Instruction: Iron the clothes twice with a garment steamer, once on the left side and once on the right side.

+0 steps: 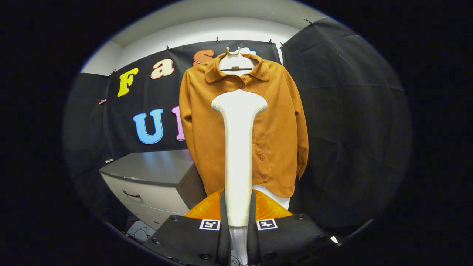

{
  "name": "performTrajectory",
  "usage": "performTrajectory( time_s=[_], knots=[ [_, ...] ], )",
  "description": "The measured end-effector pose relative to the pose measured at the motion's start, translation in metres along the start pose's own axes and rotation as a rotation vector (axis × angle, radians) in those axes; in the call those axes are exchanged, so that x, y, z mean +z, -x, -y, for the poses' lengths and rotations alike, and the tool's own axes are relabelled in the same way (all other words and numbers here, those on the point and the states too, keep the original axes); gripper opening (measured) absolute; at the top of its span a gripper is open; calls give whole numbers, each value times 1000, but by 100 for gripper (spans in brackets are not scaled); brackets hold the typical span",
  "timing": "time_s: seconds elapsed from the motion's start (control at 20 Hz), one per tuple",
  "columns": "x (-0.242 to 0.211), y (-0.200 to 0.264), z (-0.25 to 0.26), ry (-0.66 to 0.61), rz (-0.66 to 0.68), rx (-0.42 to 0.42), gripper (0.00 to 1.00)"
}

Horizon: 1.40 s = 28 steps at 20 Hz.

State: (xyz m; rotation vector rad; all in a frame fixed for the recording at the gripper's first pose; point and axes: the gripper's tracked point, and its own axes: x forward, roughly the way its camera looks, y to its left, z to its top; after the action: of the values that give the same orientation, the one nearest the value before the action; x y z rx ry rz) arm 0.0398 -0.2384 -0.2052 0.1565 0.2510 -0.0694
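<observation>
Gripping the garment steamer [238, 147] by its white handle, my gripper [238, 221] has both fingers [207, 236] pressed against the shaft, one on each side, so the tool stands upright between them and rises straight ahead of me. Its wide, flattened head sits at the top of the handle, in front of the chest of the shirt [275, 125], just below the collar and over the button line; I cannot tell whether the head touches the cloth or hangs a little short of it. That shirt is a rust-orange, long-sleeved, button-front one, hanging on a pale hanger [235, 61] whose hook shows above the open collar. Both sleeves fall straight down beside the body, and a few buttons show to the right of the steamer handle, running toward the hem. Below the hem, just right of the steamer, a strip of something white [275, 197] peeks out, and I cannot say what it is. To the left of the shirt and lower down stands a grey cabinet [155, 177] with a flat top and drawers with dark handles; some cables [142, 232] lie on the floor at its foot. Behind the shirt hangs the black cloth wall of the booth [351, 122], and above that a pale wall [207, 33] and ceiling.
</observation>
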Motion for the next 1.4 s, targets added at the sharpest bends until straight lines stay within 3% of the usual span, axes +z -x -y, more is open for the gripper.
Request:
performTrajectory(
  time_s=[0.6, 1.4],
  knots=[
    [108, 20, -92, 52, 158, 43, 21],
    [133, 39, -211, 82, 210, 138, 21]
  ],
)
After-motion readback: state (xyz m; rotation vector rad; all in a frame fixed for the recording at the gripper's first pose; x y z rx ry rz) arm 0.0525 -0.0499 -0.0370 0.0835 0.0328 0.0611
